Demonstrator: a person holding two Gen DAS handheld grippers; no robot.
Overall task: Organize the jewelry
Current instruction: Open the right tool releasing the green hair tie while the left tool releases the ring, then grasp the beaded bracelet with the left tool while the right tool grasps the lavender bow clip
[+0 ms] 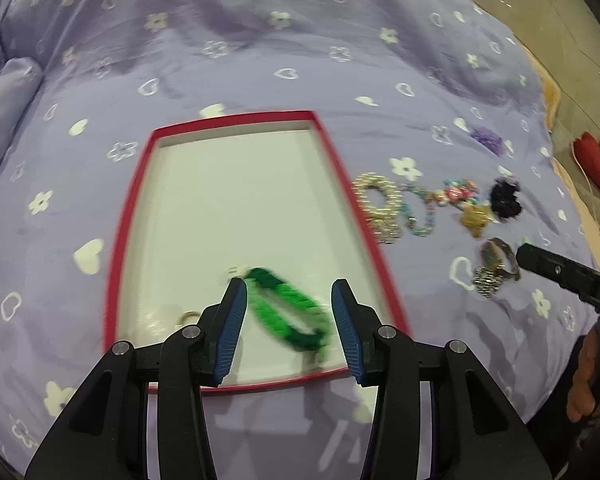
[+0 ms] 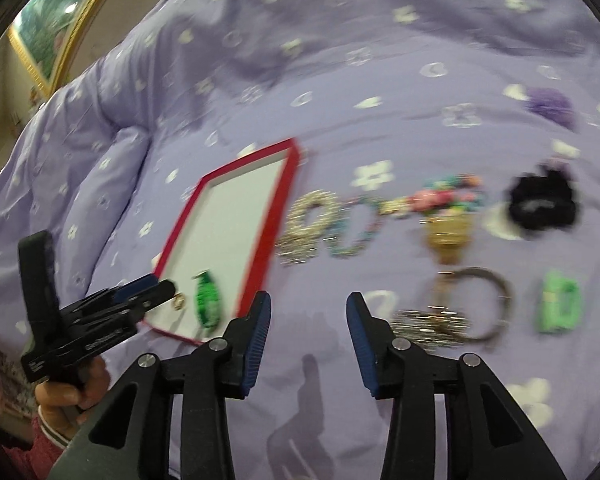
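Sorting jewelry on bed: we are seeing green bracelet [image 1: 288, 312] and ring [image 1: 188, 317] lying in red tray [image 1: 236, 114]; loose pieces [image 2: 380, 216] waiting; both tools [image 1: 288, 292] [image 2: 308, 304] gaping, holding nothing.

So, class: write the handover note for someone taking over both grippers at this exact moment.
Left gripper: open, empty, over the near end of the red-rimmed tray.
Right gripper: open, empty, above the bedspread right of the tray.
Done: green bracelet and a small gold ring lie in the tray.
Left, on the bedspread: pearl bracelet, blue bead bracelet, colourful bead piece, gold star, black scrunchie, purple scrunchie, bangle, green clip.
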